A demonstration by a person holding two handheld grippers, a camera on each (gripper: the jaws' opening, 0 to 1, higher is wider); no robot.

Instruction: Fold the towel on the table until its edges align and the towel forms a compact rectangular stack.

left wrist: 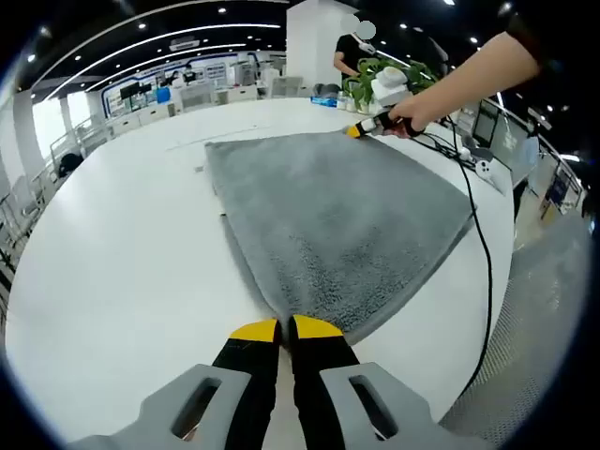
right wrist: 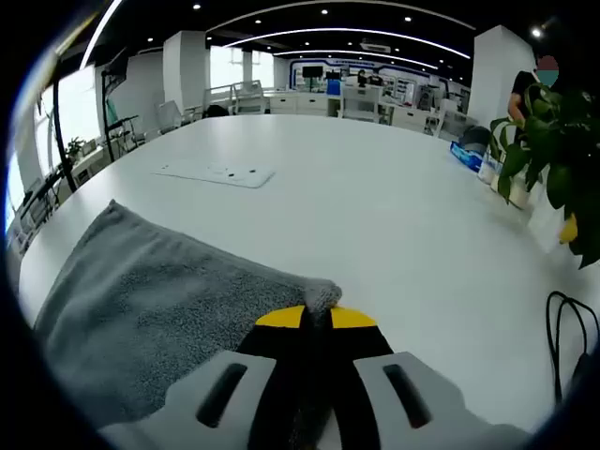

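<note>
While corners are held: the grey rectangular terry towel (left wrist: 337, 216) is pinched by both claws.
Left claw (left wrist: 285, 328): closed on the corner at its tips.
Right claw (right wrist: 315, 317): closed on its corner likewise.
Fold: corners should be carried evenly, edges matched over the white table (left wrist: 122, 253).

My left gripper view looks low across the towel (left wrist: 337, 220) toward the right gripper (left wrist: 361, 129); my right view faces back, sharing towel and table (right wrist: 394, 206).

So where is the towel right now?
The towel lies flat on the white table. In the left gripper view the left claw pinches its near corner; the right claw pinches another corner, near the plant.
</note>
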